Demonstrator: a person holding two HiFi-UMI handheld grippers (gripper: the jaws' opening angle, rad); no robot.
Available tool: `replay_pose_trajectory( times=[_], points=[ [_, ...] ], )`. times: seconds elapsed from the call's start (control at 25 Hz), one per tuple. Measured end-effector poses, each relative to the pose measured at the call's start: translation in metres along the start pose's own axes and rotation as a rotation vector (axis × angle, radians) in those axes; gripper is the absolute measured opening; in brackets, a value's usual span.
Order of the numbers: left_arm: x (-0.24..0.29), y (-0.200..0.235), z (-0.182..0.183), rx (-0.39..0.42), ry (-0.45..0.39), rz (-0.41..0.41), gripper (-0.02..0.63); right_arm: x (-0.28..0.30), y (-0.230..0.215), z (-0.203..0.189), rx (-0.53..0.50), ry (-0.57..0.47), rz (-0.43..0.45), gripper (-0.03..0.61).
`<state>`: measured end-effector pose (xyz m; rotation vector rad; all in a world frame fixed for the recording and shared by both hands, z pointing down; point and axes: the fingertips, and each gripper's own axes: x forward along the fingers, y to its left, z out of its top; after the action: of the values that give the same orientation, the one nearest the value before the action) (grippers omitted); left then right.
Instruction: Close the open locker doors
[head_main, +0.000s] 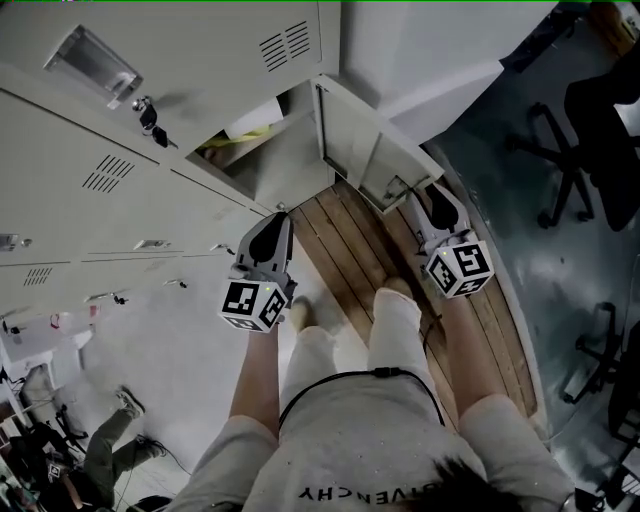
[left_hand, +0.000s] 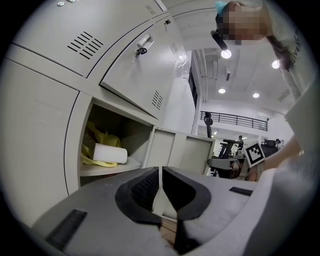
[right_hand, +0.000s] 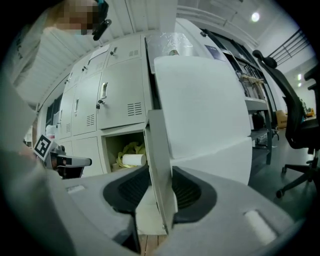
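Between right gripper (right_hand: 159, 176) fingers (right_hand: 127, 188): one open locker door (right_hand: 159, 145); left gripper (left_hand: 161, 175) fingers (left_hand: 144, 189) together.

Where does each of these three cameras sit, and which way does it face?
Head view: on the person's head, looking steeply down at the lockers; shows their arms, legs, the left gripper and right gripper.
Left gripper view: on the left gripper, looking along its shut jaws into the open compartment; their shirt shows at right.
Right gripper view: on the right gripper, looking along jaws that straddle the edge of the open door; their shirt fills the left.
Shared: both gripper views show the white roll inside that compartment.
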<state>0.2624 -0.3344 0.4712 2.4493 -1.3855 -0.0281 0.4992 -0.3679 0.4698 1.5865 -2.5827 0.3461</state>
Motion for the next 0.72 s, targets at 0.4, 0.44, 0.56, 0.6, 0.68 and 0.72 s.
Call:
replay_pose_trajectory(
  times=[0.4,0.44,0.56,0.6,0.68,0.72],
  points=[
    [-0.018,0.007,-0.001,-0.005,-0.001,0.009,0.018,-0.006,0.019,-0.004,-0.019,0.010,0.011,0.095],
    [-0.021,0.009,0.000,-0.005,-0.002,0.011,0.018,-0.006,0.022,-0.005,-0.018,0.011,0.009,0.095],
    [-0.030,0.017,0.002,-0.010,-0.008,0.012,0.018,-0.007,0.031,-0.007,-0.020,0.015,0.002,0.095],
    [-0.033,0.020,0.003,-0.011,-0.010,0.011,0.018,-0.007,0.035,-0.007,-0.021,0.016,-0.001,0.094],
    [-0.039,0.025,0.005,-0.009,-0.011,0.010,0.018,-0.007,0.042,-0.008,-0.022,0.019,-0.010,0.094],
    [-0.042,0.029,0.006,-0.008,-0.012,0.010,0.018,-0.007,0.046,-0.008,-0.022,0.020,-0.013,0.093]
  ],
)
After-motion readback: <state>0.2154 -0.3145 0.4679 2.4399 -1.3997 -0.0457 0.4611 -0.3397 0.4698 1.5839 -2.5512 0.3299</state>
